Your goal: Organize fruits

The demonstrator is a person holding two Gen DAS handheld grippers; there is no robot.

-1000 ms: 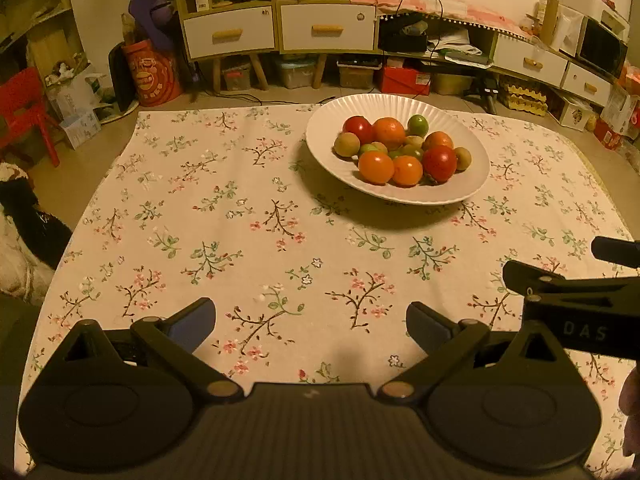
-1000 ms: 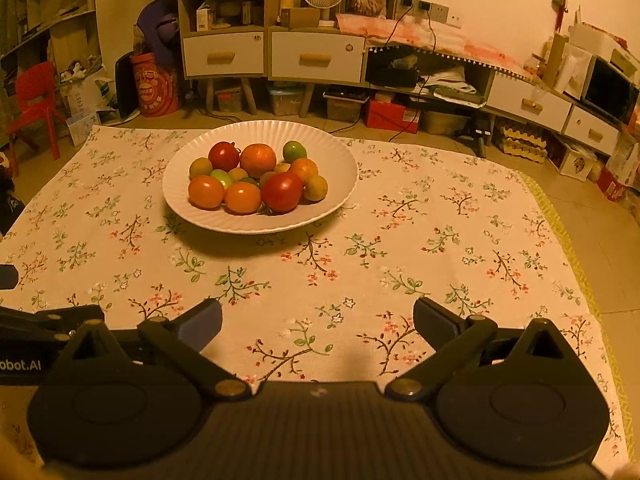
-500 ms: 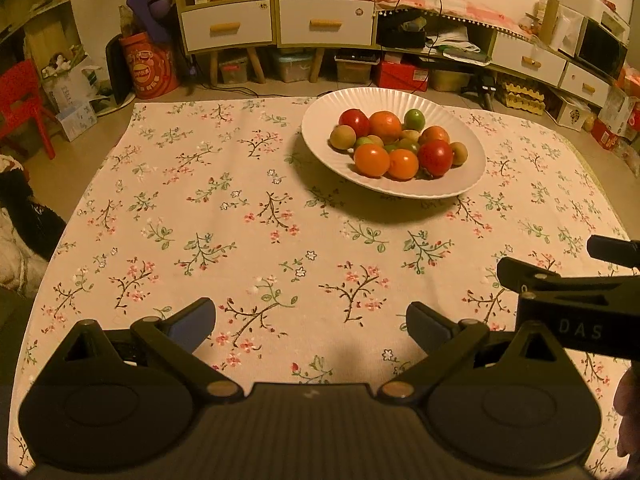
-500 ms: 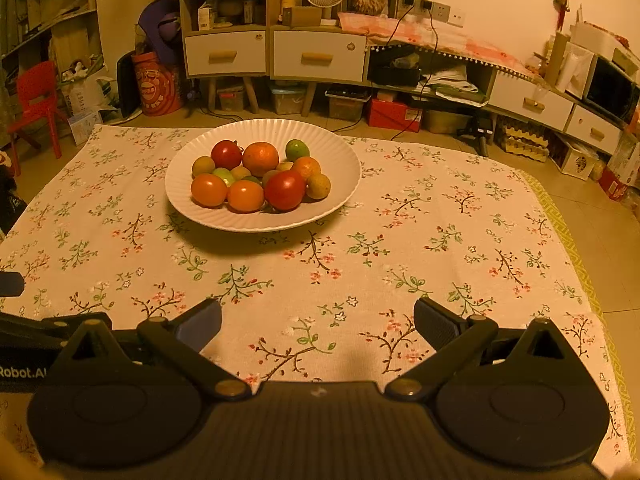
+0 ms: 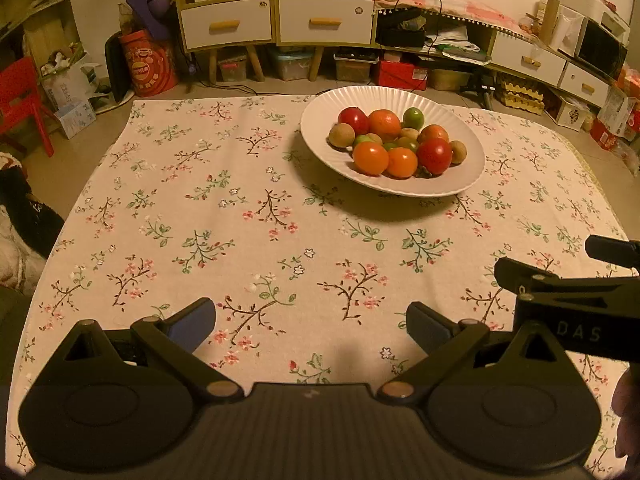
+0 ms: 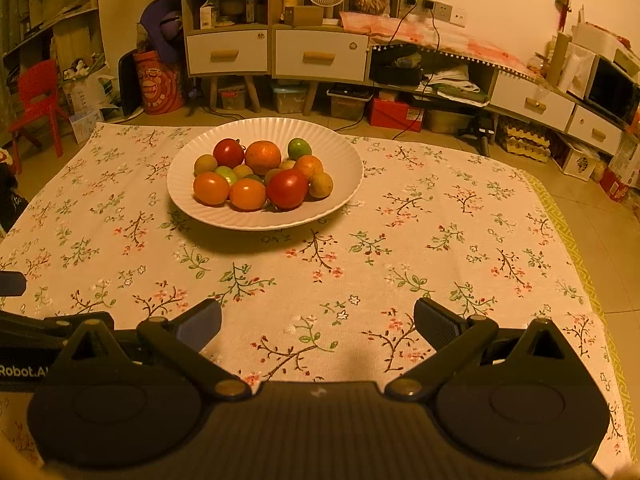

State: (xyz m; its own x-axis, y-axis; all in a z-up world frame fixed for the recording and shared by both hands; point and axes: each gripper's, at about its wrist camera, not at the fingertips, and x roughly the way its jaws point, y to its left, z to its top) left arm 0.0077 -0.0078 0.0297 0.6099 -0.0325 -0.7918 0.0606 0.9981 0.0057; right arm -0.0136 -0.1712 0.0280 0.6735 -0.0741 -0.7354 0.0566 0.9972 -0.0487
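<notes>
A white ribbed plate (image 5: pixel 320 136) (image 6: pixel 344 196) stands on the floral tablecloth (image 5: pixel 248 216) (image 6: pixel 440 248), toward the far side. It holds several red, orange, green and tan fruits in a pile (image 5: pixel 394 142) (image 6: pixel 260 174). My left gripper (image 5: pixel 310 322) is open and empty, hovering over the near part of the cloth, well short of the plate. My right gripper (image 6: pixel 318 326) is open and empty too, beside the left one, also near the front. The right gripper's body shows at the right of the left wrist view (image 5: pixel 568 300).
The cloth's edges drop to the floor on the left (image 5: pixel 52 248) and right (image 6: pixel 576 248). Behind the table stand drawer cabinets (image 6: pixel 276 54), a red barrel (image 5: pixel 148 62), a red chair (image 6: pixel 38 100) and low shelves with boxes (image 6: pixel 532 104).
Both grippers have drawn back and risen a little, so the plate appears slightly farther up in both views. The jaws stay open. The fruits have not moved.
</notes>
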